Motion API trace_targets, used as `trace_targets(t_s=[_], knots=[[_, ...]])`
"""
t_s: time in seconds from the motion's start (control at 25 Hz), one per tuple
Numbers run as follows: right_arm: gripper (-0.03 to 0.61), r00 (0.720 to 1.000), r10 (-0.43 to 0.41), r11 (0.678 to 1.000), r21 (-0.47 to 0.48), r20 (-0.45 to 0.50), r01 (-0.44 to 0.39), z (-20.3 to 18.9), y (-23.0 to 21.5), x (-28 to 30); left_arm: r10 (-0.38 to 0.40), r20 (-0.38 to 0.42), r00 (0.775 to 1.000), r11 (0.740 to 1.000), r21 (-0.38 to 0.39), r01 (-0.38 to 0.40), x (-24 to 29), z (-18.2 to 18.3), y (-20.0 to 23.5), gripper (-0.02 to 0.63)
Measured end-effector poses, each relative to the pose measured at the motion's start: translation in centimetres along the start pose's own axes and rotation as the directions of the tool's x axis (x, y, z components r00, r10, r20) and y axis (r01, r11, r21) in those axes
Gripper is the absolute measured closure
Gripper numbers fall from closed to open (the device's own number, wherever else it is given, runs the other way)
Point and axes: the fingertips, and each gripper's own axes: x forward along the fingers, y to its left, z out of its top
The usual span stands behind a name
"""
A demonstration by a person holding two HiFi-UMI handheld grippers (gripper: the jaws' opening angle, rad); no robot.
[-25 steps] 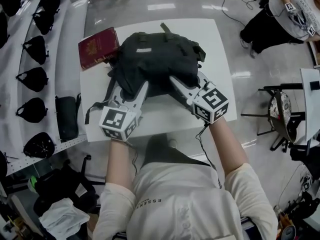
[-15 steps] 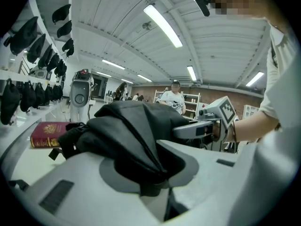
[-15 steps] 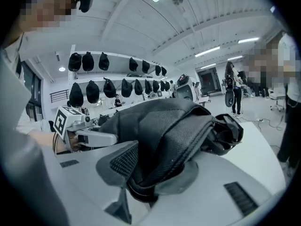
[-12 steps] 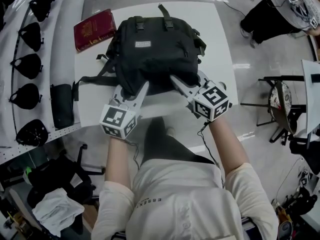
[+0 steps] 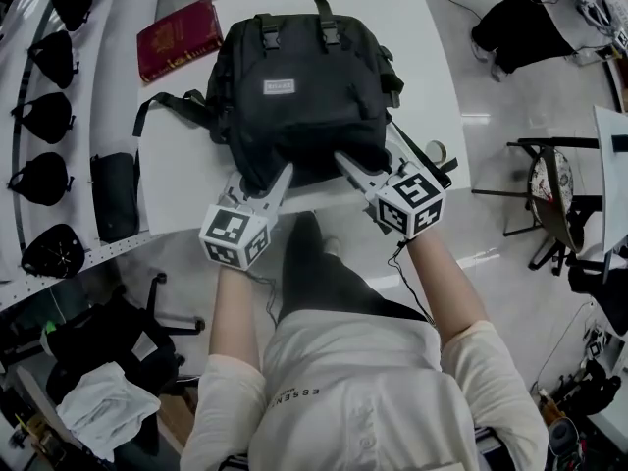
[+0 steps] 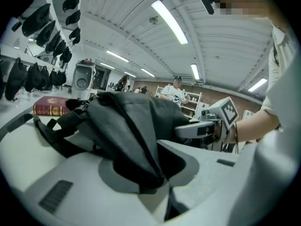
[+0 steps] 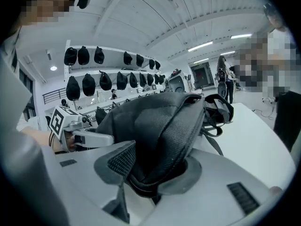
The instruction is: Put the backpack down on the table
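While the backpack (image 5: 299, 86) is looking like it's resting flat on the table (image 5: 432, 57) just ahead of both tools, I reckon a clean let-go is what matters now. Left gripper (image 5: 260, 177) is clamping a fold of the bag's near edge deep between its jaws. Right gripper (image 5: 371, 160) has just been opening, and its jaws are standing apart with the padded edge lying loose between them. I'd be spreading the left one too, then drawing both straight back along their own line so the pads aren't dragging fabric off the table edge under them. One strap (image 5: 162, 106) is trailing out beyond the left tips, so watch for snags.
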Motion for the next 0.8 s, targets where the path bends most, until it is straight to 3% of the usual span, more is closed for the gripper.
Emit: trace_targets(t_s=[0.24,0.48,0.56,0.64,0.8], knots=[[0.411,0.999,-0.010,1.000,-0.004,-0.053,0.010,-2.5,-0.2,-0.3,0.012,-0.013,1.000,0.999,-0.052,-0.013,0.2,-2.5,0.0,0.517],[0.386,0.991,-0.093,0.993,0.058,-0.099,0.099,-4.3,-0.7,0.0,0.106,0.002,0.994,0.992,-0.065,-0.105,0.4,-4.1,0.7,0.487],[0.374,0.986,-0.137,0.988,0.054,-0.093,0.142,-4.4,-1.0,-0.5,0.173,-0.004,0.985,0.983,-0.065,-0.172,0.1,-4.5,1.4,0.441],[0.360,0.980,-0.191,0.980,0.042,-0.052,0.193,-4.1,-1.2,-1.4,0.258,0.007,0.966,0.965,-0.056,-0.257,-0.8,-4.5,2.3,0.320],[0.348,0.951,-0.307,0.952,0.019,0.044,0.306,-2.4,-1.8,-4.0,0.298,0.058,0.953,0.950,-0.119,-0.290,-3.0,-3.4,2.5,0.275]])
